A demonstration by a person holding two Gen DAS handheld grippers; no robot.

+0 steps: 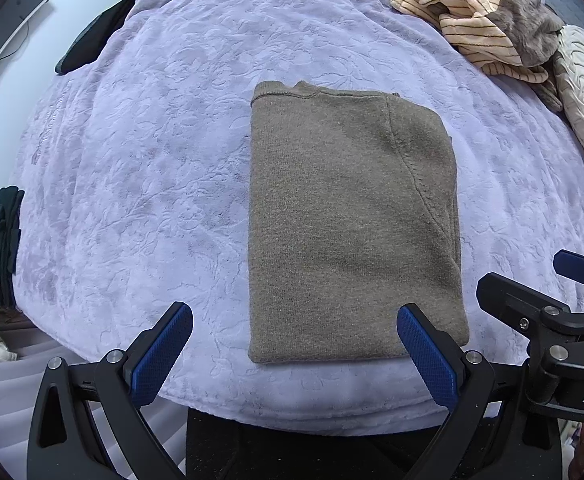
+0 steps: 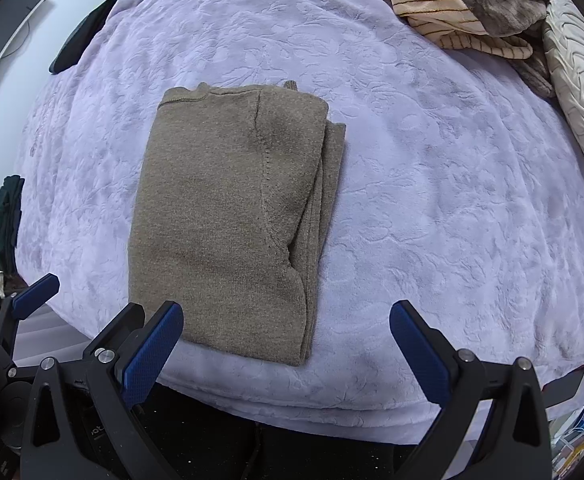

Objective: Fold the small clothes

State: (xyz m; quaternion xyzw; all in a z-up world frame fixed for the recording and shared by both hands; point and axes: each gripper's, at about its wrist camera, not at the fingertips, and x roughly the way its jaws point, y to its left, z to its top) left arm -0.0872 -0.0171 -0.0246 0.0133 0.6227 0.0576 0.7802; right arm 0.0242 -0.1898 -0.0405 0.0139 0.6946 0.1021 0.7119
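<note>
One folded sweater (image 1: 352,224) on bedspread (image 1: 151,160)

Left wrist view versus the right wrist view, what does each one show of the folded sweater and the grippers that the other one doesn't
Only the left wrist view shows the right gripper coming in from the side, beside the brown folded sweater, whose right edge looks nearly flush. Only the right wrist view shows the left gripper from the side and the layers stepping out along that right edge. Both show the sweater flat on the lavender blanket, the striped clothes pile beyond, and both grippers open, holding nothing.
</note>
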